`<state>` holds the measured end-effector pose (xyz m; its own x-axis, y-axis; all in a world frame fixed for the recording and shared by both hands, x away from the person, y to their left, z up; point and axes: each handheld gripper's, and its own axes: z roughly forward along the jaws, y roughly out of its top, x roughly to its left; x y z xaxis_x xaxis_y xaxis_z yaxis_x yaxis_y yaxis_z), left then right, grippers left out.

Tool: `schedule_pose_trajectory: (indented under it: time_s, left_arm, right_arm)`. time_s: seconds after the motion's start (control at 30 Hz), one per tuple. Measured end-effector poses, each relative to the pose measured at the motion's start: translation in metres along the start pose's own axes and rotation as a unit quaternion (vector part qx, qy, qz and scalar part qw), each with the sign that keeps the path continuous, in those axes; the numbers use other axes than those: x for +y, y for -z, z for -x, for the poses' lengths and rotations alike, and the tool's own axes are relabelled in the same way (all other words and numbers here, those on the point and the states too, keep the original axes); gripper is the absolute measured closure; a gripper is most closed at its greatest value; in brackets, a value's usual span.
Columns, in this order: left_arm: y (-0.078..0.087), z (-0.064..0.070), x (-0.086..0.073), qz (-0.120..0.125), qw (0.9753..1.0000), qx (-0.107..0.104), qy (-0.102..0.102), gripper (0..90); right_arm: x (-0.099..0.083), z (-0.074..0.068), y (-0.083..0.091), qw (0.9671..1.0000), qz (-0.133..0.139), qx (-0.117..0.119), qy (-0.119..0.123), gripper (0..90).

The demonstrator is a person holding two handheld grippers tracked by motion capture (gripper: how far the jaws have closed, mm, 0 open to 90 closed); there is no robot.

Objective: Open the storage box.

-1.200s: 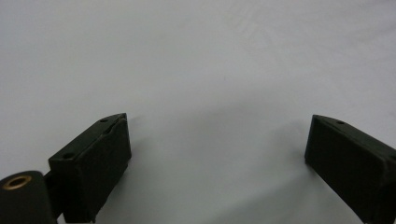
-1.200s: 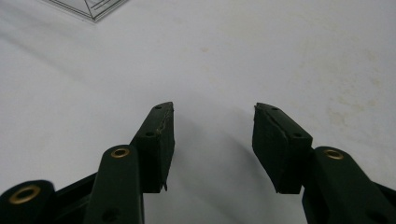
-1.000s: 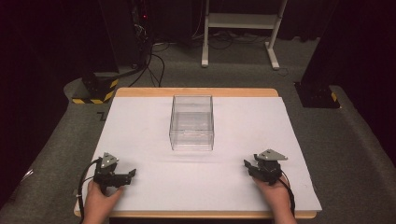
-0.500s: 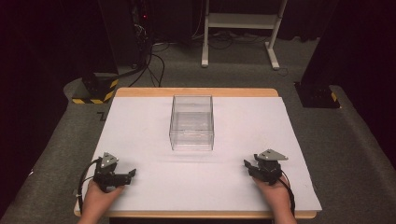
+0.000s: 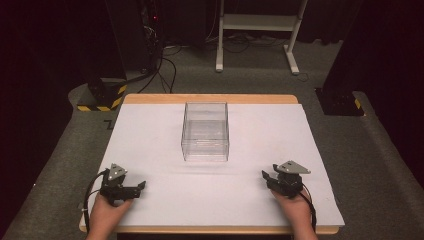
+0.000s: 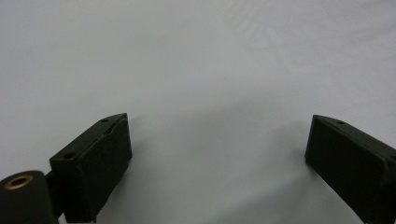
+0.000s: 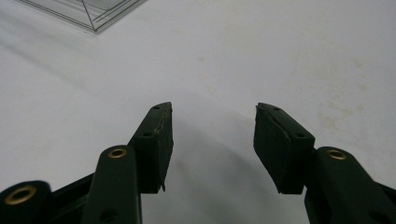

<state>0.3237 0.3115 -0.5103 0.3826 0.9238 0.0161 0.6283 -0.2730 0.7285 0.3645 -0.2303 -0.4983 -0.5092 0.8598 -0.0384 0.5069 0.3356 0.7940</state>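
A clear plastic box (image 5: 205, 131) stands empty near the middle of the white table cover (image 5: 160, 135). My left gripper (image 5: 140, 186) rests at the front left of the table, held by a hand, pointing right. Its jaws (image 6: 217, 140) stand wide open over bare white surface. My right gripper (image 5: 266, 176) rests at the front right, pointing left toward the box. Its jaws (image 7: 214, 122) are open with nothing between them, and a corner of the clear box (image 7: 88, 11) shows at the upper left of that view.
The wooden table edge (image 5: 210, 99) shows at the back and front. Beyond the table are a white stand's legs (image 5: 255, 30), cables on grey floor, and black bases with yellow-black striped tape (image 5: 102, 100) at the back left.
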Motion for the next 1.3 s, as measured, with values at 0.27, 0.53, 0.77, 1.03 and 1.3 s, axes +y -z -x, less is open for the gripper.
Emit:
schedule_pose_trajectory:
  time_s: [0.27,0.53,0.77,1.03,1.3]
  left_arm:
    - [0.000,0.000,0.000,-0.001,1.0000,-0.001,0.000,7.3]
    - [0.000,0.000,0.000,-0.001,1.0000,-0.001,0.000,7.3]
    - [0.000,0.000,0.000,-0.001,1.0000,-0.002,0.002,7.3]
    - [0.000,0.000,0.000,-0.001,1.0000,-0.003,0.002,7.3]
    - [0.000,0.000,0.000,-0.002,1.0000,-0.003,0.002,7.3]
  right_arm:
    - [0.004,-0.004,0.005,0.9999,0.012,0.004,0.005,47.6]
    - [0.009,-0.011,0.008,0.9996,0.022,0.013,0.011,46.5]
    - [0.012,-0.018,0.009,0.9993,0.026,0.018,0.022,45.6]
    - [0.016,-0.029,0.008,0.9986,0.029,0.026,0.037,44.5]
    - [0.019,-0.041,0.006,0.9976,0.030,0.033,0.052,43.4]
